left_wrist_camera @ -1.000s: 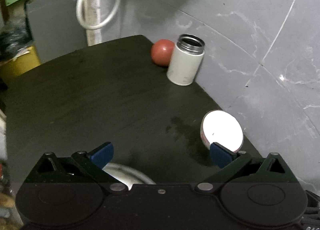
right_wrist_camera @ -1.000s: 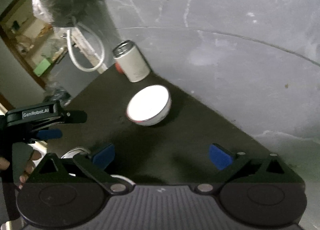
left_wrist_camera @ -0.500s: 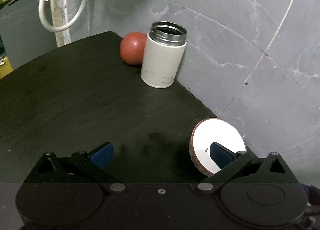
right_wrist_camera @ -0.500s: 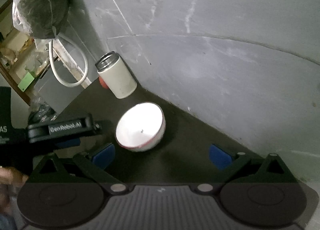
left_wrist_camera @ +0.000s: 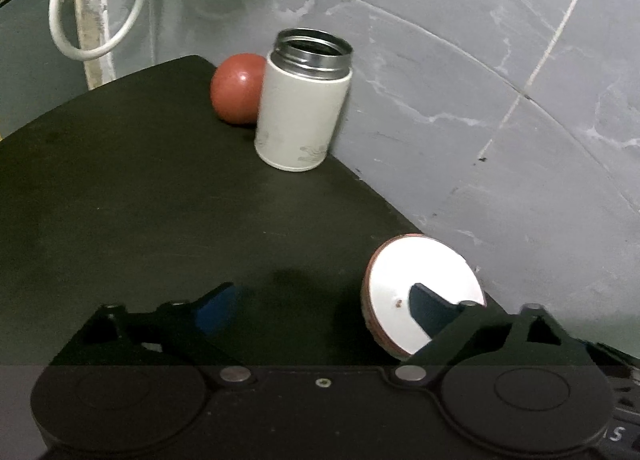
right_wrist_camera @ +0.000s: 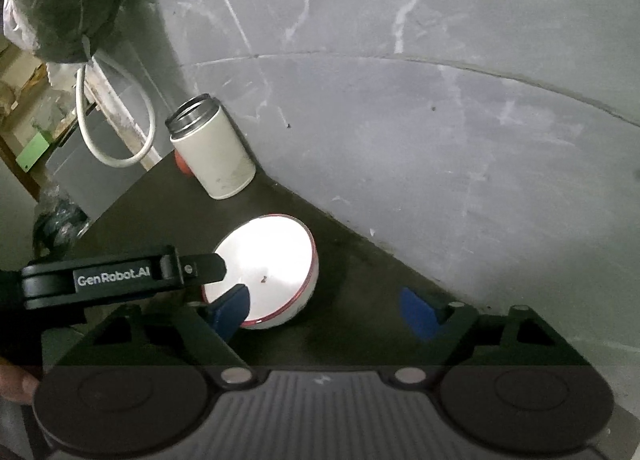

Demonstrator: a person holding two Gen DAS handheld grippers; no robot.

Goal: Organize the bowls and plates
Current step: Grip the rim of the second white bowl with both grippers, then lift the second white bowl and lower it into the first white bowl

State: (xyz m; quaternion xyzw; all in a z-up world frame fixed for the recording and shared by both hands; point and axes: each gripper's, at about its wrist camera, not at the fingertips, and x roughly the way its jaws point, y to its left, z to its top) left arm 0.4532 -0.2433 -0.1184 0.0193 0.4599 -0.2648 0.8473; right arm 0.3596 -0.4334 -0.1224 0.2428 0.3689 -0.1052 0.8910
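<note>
Blue-padded left gripper [left_wrist_camera: 324, 306] is spread wide, nothing between the pads. Its right pad [left_wrist_camera: 426, 306] sits over the inside of the white bowl [left_wrist_camera: 416, 280], its left pad over bare dark table [left_wrist_camera: 140, 199]; can't tell if that pad touches the bowl. Bowl is red-rimmed, near the table edge by the grey wall [left_wrist_camera: 480, 79], with a small dark speck inside. Ahead of the left gripper: an open white steel-necked flask [left_wrist_camera: 300, 107], upright, and a red ball [left_wrist_camera: 236, 87] tucked behind it, touching or nearly.

Right gripper [right_wrist_camera: 328, 310] is also spread wide and holds nothing. Its left pad [right_wrist_camera: 230, 310] overlaps the bowl's near rim in view; its right pad is over bare table beside the wall. From the right wrist view the left gripper's body reaches in level from the left, fingertip at the bowl's left rim. A bit of hand [right_wrist_camera: 16, 384] shows at the far left edge. A white cable loop [right_wrist_camera: 116, 127] hangs beyond the flask.
</note>
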